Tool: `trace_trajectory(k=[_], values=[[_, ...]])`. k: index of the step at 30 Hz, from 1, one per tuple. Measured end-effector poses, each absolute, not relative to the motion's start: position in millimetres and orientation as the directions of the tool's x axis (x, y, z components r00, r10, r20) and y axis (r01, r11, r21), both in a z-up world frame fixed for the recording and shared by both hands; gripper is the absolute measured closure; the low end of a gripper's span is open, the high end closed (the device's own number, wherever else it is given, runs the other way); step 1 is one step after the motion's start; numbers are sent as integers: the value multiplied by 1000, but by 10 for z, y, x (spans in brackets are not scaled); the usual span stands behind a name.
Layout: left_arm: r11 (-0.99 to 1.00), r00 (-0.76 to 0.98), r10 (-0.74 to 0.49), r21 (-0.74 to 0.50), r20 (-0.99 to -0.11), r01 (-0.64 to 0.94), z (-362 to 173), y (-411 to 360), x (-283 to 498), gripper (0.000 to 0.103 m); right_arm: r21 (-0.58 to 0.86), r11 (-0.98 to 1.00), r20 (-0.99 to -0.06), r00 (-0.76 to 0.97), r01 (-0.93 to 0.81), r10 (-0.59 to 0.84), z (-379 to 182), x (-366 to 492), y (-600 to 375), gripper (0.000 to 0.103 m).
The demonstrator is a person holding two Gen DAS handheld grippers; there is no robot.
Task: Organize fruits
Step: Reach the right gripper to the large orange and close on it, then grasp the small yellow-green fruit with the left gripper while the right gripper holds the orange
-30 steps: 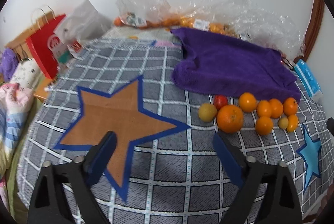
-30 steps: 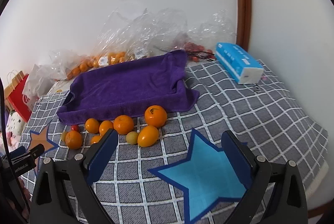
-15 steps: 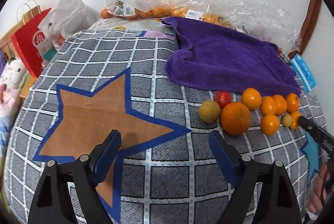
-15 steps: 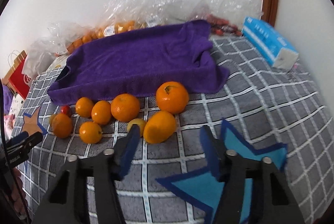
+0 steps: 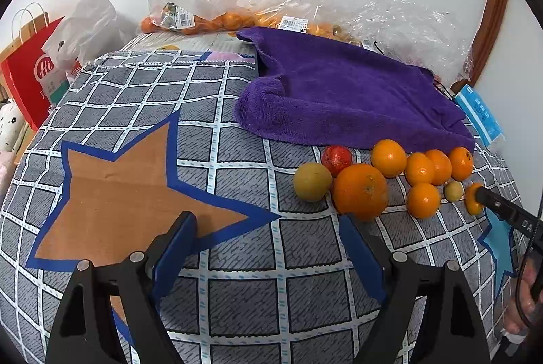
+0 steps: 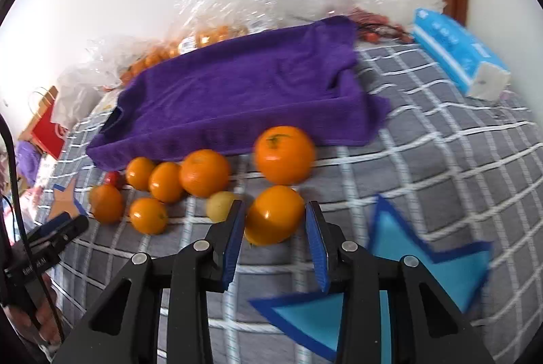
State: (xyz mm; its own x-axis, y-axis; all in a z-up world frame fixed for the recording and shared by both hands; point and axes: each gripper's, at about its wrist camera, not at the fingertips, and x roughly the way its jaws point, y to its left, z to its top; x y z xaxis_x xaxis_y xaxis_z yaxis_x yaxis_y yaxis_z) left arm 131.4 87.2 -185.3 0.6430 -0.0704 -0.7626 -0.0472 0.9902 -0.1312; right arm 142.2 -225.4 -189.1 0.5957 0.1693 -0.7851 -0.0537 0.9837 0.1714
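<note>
Both cameras are sitting closer to the fruit than a second ago, and the right gripper (image 6: 274,233) has just been closing its jaws from wide down to narrow around the nearest orange (image 6: 274,215), low centre of the right wrist view. That orange is sitting between the blue pads, but I can't tell if they're pressing on it yet; there looks to be a sliver of gap on the right side.

Meanwhile the left gripper (image 5: 268,257) is hanging wide with nothing in it, over the checked cloth (image 5: 244,303) at the bottom of its view, near the tip of the orange star patch (image 5: 129,190).

The remaining fruit is lying in a loose cluster just below the purple towel (image 6: 244,92), mid-frame: several more oranges, a small yellowish fruit (image 6: 221,206) right beside the left pad, and a little red one (image 6: 113,179) over at the left.

Handling-wise I'm guessing the orange is light, firm with a bit of give, with a smooth peel that's a little slick. It's round, so it's going to want to roll or squirt out. Best bet is pinching across its widest middle, gently, without bumping the yellowish neighbour.
</note>
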Motion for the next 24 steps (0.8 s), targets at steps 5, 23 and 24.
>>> trace_trajectory(k=[5, 23, 24], values=[[992, 649, -66, -122, -758, -42, -1876, 856, 1321, 18, 159, 983, -798, 575, -88, 181, -1830, 1322, -2341, 71], [996, 631, -55, -91, -774, -25, -1909, 799, 1325, 13, 116, 993, -778, 620, -14, 100, -2027, 1492, -2198, 62], [995, 634, -63, -102, -771, -25, -1907, 812, 1322, 14, 113, 994, -774, 625, -13, 96, -2013, 1487, -2194, 63]])
